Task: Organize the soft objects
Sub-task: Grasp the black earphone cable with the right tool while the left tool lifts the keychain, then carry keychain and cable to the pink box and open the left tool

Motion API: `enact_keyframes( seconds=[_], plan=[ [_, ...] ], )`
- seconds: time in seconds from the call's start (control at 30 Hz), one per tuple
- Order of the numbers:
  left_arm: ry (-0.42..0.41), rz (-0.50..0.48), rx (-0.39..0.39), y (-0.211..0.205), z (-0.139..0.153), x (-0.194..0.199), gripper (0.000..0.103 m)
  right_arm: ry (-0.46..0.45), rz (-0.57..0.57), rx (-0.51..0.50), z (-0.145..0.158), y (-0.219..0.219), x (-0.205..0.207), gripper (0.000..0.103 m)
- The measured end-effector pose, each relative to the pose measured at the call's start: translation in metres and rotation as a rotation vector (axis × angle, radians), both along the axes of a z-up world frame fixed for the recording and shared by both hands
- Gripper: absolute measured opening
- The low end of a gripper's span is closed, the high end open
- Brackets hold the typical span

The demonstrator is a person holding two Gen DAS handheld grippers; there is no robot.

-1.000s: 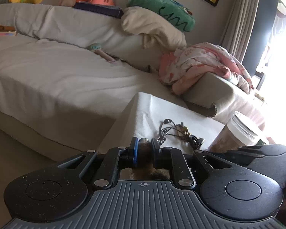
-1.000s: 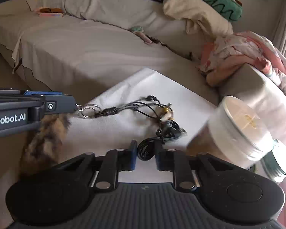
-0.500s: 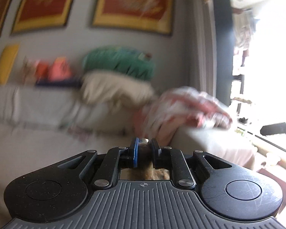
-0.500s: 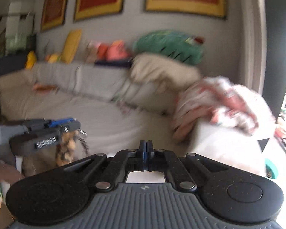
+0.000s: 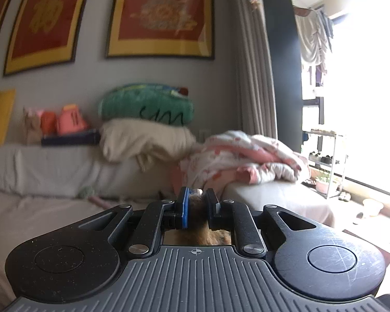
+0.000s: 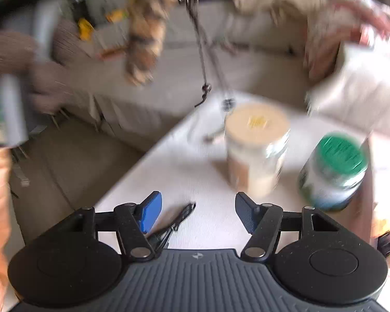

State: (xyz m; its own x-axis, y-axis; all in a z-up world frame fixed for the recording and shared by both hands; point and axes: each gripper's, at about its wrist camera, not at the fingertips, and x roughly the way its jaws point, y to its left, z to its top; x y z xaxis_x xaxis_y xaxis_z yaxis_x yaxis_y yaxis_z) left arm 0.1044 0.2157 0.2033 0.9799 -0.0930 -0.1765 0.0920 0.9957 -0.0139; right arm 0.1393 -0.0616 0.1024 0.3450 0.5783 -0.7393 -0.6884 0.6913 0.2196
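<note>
My left gripper (image 5: 196,205) is shut on a brown furry tail charm (image 5: 202,236), raised in front of the sofa. From the right wrist view the same furry charm (image 6: 145,33) hangs high at the upper left. Dark cords (image 6: 202,52) trail from its key ring down to the white-covered table (image 6: 174,176). My right gripper (image 6: 196,213) points down at the table and its jaws are opening. Nothing is pressed between its pads. A black cable end (image 6: 178,221) lies on the cloth just inside the blue left finger (image 6: 150,214).
A cream-lidded jar (image 6: 257,150) and a green-lidded jar (image 6: 335,171) stand on the table ahead of the right gripper. A person's hand (image 6: 26,59) is at the left. Behind are the sofa (image 5: 52,171), a green cushion (image 5: 145,104), a beige pillow (image 5: 143,143) and a pink blanket (image 5: 247,158).
The left gripper rose with the furry charm, pulling the cords up off the table. The right gripper, shut before, swung back down towards the table and opened.
</note>
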Motion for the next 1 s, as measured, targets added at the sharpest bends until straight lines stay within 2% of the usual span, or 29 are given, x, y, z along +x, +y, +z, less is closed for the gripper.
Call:
enact_keyframes(
  seconds=[0.17,0.27,0.3,0.33,0.37,0.4,0.43,0.5,0.57,0.7,0.77,0.87,1.0],
  plan=[
    [0.056,0.014,-0.056,0.028,-0.034,-0.004,0.016,0.076,-0.082,-0.1,-0.044,0.039,-0.003,0.063],
    [0.081,0.026,-0.086,0.045,-0.05,-0.006,0.016,0.077,-0.078,-0.148,-0.06,0.059,-0.009,0.062],
    [0.088,0.029,-0.098,0.051,-0.054,-0.006,0.016,0.036,-0.075,-0.167,-0.061,0.065,-0.015,0.059],
    [0.094,0.032,-0.109,0.056,-0.057,-0.006,0.016,-0.015,-0.06,-0.192,-0.062,0.07,-0.022,0.048],
    [0.1,0.034,-0.118,0.06,-0.061,-0.006,0.016,-0.048,-0.035,-0.215,-0.063,0.076,-0.028,0.044],
    [0.106,0.036,-0.127,0.064,-0.064,-0.007,0.016,-0.082,-0.018,-0.225,-0.062,0.078,-0.033,0.031],
    [0.111,0.038,-0.136,0.068,-0.067,-0.007,0.016,-0.103,0.006,-0.24,-0.062,0.079,-0.038,0.023],
    [0.119,0.043,-0.151,0.074,-0.073,-0.006,0.016,-0.113,0.041,-0.247,-0.057,0.079,-0.045,0.018],
    [0.125,0.051,-0.164,0.079,-0.076,-0.004,0.016,-0.104,0.065,-0.219,-0.046,0.074,-0.044,0.012],
    [0.126,0.071,-0.193,0.084,-0.067,0.005,0.016,-0.148,0.032,-0.109,0.004,0.055,-0.03,0.01],
    [0.106,0.059,-0.159,0.079,-0.049,0.011,0.016,-0.184,-0.015,-0.047,0.035,0.043,-0.018,0.01],
    [0.039,0.021,-0.077,0.059,-0.014,0.013,0.016,-0.288,-0.095,0.034,0.081,0.009,-0.008,0.01],
    [-0.041,-0.033,-0.012,0.022,0.034,0.013,0.016,-0.41,-0.204,0.098,0.129,-0.042,0.001,0.01]
  ],
)
